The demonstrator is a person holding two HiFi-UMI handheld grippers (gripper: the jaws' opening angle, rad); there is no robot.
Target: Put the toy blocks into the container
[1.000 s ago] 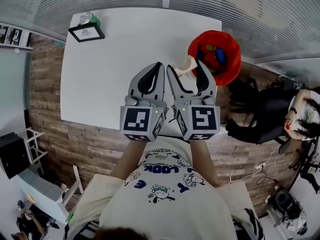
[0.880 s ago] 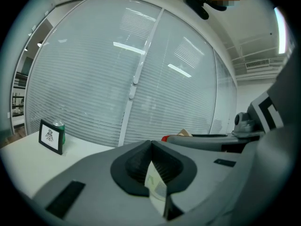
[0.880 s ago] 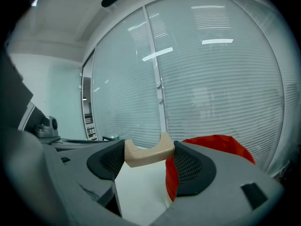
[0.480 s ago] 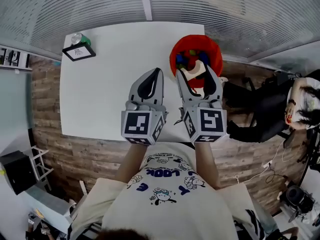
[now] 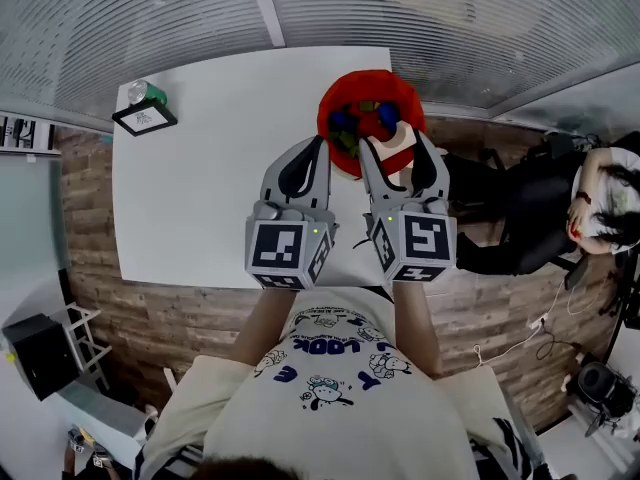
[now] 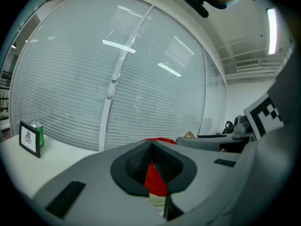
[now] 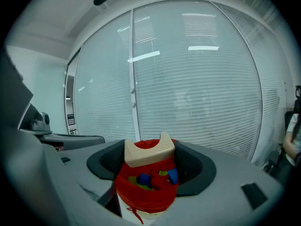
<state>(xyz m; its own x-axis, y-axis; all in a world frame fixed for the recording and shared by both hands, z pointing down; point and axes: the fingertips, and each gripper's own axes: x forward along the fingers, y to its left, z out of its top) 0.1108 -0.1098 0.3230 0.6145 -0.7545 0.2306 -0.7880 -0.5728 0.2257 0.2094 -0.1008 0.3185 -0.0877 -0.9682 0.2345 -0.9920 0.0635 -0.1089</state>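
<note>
My right gripper [image 5: 393,154] is shut on a pale wooden arch block [image 5: 397,159], which hangs over the near rim of the red container [image 5: 335,103]. In the right gripper view the arch block [image 7: 149,153] sits between the jaws, directly above the red container [image 7: 141,199]. Blue and green blocks [image 7: 153,179] lie inside it. My left gripper [image 5: 318,143] is shut with nothing in it, just left of the container over the white table [image 5: 200,198]. In the left gripper view, red from the container [image 6: 154,179] shows past the jaws of the left gripper [image 6: 151,145].
A small framed sign [image 5: 145,118] and a green can [image 5: 143,92] stand at the table's far left corner. The container sits at the table's far right edge. A seated person [image 5: 600,203] is off to the right, with window blinds behind the table.
My right gripper has carried the arch block from beside the container's left rim to above its near rim. The left gripper has stayed alongside, still shut.
</note>
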